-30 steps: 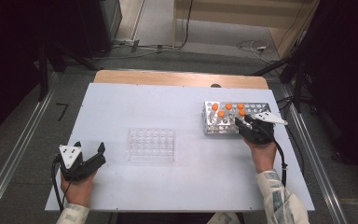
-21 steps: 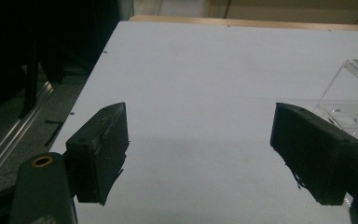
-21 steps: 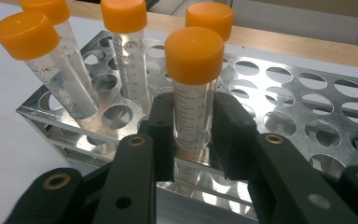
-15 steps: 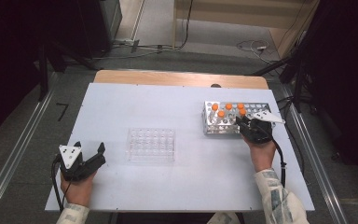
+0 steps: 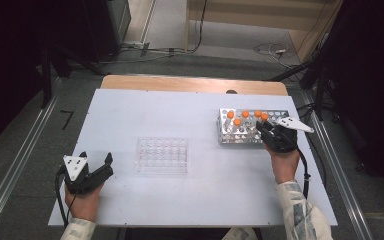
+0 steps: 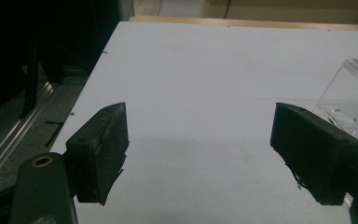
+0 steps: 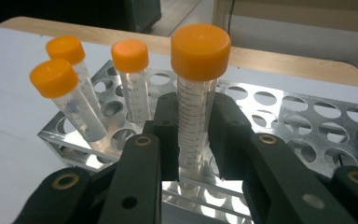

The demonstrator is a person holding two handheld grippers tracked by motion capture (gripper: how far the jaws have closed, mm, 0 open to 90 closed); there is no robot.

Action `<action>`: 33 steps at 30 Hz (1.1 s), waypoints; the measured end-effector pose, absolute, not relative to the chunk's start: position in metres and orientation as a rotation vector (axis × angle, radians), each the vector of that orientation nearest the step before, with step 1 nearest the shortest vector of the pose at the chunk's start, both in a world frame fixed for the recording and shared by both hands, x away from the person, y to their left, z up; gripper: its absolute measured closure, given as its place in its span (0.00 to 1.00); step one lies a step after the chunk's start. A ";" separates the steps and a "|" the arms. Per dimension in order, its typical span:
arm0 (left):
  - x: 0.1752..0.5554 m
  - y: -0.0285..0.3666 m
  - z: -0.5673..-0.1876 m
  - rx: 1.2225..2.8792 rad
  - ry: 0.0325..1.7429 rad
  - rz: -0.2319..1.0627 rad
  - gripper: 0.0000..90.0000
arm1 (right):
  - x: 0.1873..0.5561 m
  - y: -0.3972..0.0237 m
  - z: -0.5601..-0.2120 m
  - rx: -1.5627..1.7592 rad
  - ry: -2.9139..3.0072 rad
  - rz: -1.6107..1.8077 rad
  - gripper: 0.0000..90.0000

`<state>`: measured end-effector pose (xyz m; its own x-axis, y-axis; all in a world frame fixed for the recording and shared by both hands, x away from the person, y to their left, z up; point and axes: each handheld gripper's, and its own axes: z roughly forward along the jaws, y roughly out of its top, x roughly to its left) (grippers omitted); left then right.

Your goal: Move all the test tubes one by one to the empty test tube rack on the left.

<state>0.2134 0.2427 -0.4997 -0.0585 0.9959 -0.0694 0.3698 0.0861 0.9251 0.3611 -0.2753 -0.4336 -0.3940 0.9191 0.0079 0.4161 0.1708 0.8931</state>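
Where the white table (image 5: 190,112) ends, grey floor (image 5: 35,145) shows.

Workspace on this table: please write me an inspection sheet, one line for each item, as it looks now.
Surface: white table, wooden strip at the far edge.
Job's things: metal rack at the right with four orange-capped tubes; the nearest tube stands in the rack between the right gripper's jaws. Clear plastic rack mid-table, no tubes in it.
Clutter: nothing seen.
Grippers: right gripper shut on the nearest tube; its jaws have just been closing. Left gripper open, nothing between the jaws, at the near left.
Cables: one trails from each gripper; more lie on the floor behind.
Surroundings: dark equipment, metal rails at both sides.
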 end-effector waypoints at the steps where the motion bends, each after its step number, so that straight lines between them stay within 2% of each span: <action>1: 0.213 0.243 -0.500 1.399 1.555 0.977 0.22 | 0.361 -0.276 -0.432 1.252 1.896 1.176 0.80; 18: 0.212 0.243 -0.498 1.389 1.553 0.968 0.22 | 0.348 -0.281 -0.412 1.226 1.851 1.254 0.80; 33: 0.207 0.234 -0.490 1.382 1.514 0.929 0.22 | 0.324 -0.272 -0.411 1.160 1.941 1.283 0.80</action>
